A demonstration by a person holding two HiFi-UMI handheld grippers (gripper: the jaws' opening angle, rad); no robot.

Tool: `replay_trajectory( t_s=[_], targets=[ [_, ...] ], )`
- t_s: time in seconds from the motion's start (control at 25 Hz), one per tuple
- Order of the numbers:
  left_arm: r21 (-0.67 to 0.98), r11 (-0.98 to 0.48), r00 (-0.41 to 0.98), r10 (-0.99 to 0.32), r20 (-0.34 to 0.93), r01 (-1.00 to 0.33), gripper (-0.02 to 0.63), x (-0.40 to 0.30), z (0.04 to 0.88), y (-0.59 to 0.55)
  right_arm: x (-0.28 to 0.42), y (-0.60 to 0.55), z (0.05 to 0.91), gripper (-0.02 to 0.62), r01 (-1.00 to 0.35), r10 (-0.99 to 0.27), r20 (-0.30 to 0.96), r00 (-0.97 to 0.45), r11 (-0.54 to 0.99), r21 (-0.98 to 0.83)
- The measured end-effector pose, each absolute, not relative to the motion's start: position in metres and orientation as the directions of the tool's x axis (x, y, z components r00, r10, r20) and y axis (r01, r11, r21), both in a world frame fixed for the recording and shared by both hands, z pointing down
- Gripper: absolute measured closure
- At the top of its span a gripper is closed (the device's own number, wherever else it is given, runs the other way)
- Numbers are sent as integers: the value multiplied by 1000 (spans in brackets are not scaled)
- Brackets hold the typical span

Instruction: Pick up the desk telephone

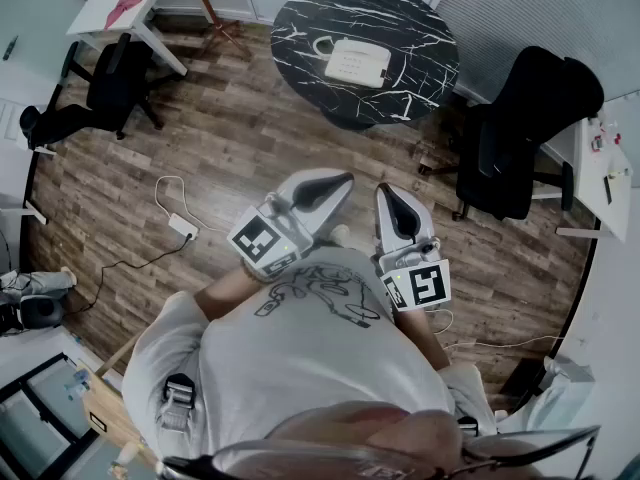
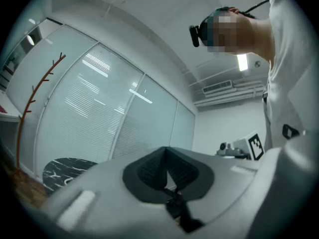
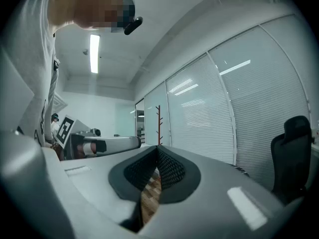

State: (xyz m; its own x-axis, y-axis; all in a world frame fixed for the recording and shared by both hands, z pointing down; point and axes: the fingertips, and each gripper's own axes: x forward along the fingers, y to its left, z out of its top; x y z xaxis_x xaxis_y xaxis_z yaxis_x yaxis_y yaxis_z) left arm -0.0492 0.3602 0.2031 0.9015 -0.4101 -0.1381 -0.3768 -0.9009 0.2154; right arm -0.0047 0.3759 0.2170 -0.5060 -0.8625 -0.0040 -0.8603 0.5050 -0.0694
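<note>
Head view puts the desk telephone [image 1: 357, 64] at the top centre of the frame, white, lying on a round black marble-patterned table [image 1: 300, 18]. We hold the left gripper [image 1: 335, 182] and the right gripper [image 1: 389, 194] in the middle of the frame, side by side, close to our chest and well apart from the telephone, with wood floor [image 1: 230, 138] between. Both pairs of jaws are closed with nothing between them (each gripper view shows the pads meeting). A black office chair [image 1: 525, 128] stands right of the table, a second office chair [image 1: 110, 83] at upper left.
</note>
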Motion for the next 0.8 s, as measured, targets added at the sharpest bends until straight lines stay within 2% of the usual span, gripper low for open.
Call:
replay_trajectory(
  t_s=[0.8],
  targets=[
    [223, -892, 896, -426, -127, -393, 604, -36, 208, 348, 13, 365, 220, 589, -861, -865, -8, -502, 501, -93]
  ],
)
